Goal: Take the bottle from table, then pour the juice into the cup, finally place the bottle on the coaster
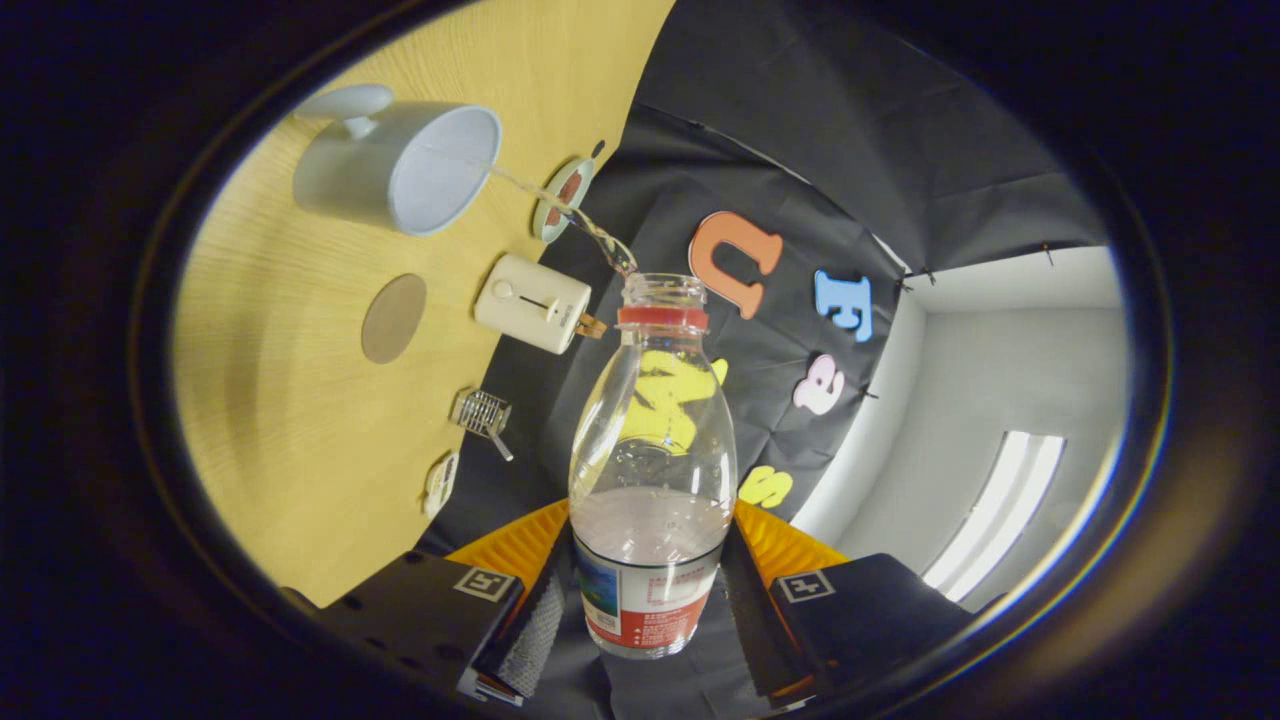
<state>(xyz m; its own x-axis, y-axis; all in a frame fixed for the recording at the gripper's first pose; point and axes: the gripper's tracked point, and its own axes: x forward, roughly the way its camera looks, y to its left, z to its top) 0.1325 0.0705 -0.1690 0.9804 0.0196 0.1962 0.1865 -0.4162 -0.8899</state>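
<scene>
Bottle point(652, 470): uncapped, clamped at its label between both fingers of the gripper point(650, 610), tilted, stream arcing into cup point(400, 165) on worktop point(290, 420); coaster point(393, 318) beside cup.

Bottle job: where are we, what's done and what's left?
Done: the bottle is off the table, clamped between both fingers of the gripper.
In hand: the pour. The bottle is tilted and a thin stream runs from its open mouth into the white cup.
Left: liquid remains in the bottle; the round coaster beside the cup sits bare.
</scene>
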